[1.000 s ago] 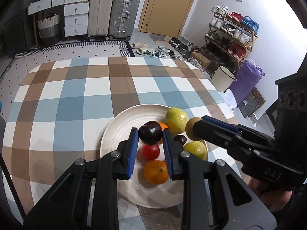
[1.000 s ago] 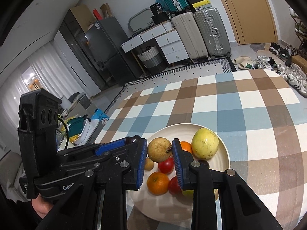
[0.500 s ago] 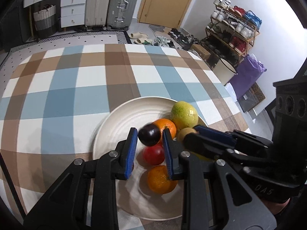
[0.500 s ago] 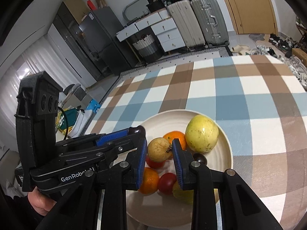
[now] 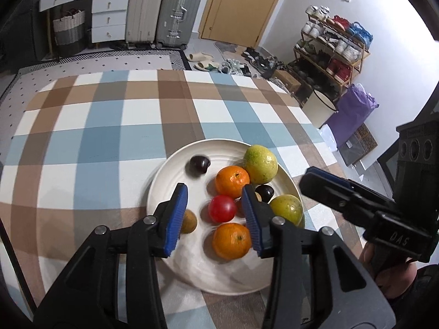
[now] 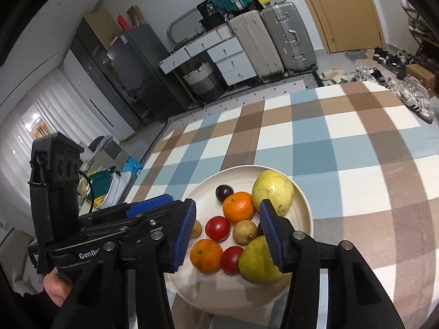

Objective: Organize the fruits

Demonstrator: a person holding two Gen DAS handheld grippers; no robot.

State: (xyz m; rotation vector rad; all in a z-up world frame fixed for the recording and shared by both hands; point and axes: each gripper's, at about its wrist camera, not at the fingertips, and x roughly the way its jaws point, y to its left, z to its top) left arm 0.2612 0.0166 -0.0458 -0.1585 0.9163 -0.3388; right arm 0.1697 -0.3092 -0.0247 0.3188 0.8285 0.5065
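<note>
1. Both pairs of tongs hover over a plate of fruit on the checked tabletop. The left tongs have just been opening and stand spread with nothing pinched between them. The right tongs have likewise just been opening and are spread and empty.

2. A dark plum lies loose on the plate, just beyond the left tongs and to their left. A small brown fruit sits on the plate between the right tongs' spread tips, untouched.

3. Two oranges, a red tomato and two large yellow-green fruits crowd the plate's middle and right side, several touching.

4. Handling, as judged: all look light, round and smooth, so likely to roll or slip. The tomato and plum seem soft and easily bruised. The oranges look firmer. A gentle pinch across the widest middle suits each.

5. Most pieces are near-round with no clear long axis. The nearer yellow-green fruit is slightly pear-shaped, its narrow end pointing away from the right tongs. The nearer orange shows its stem dimple facing up.
</note>
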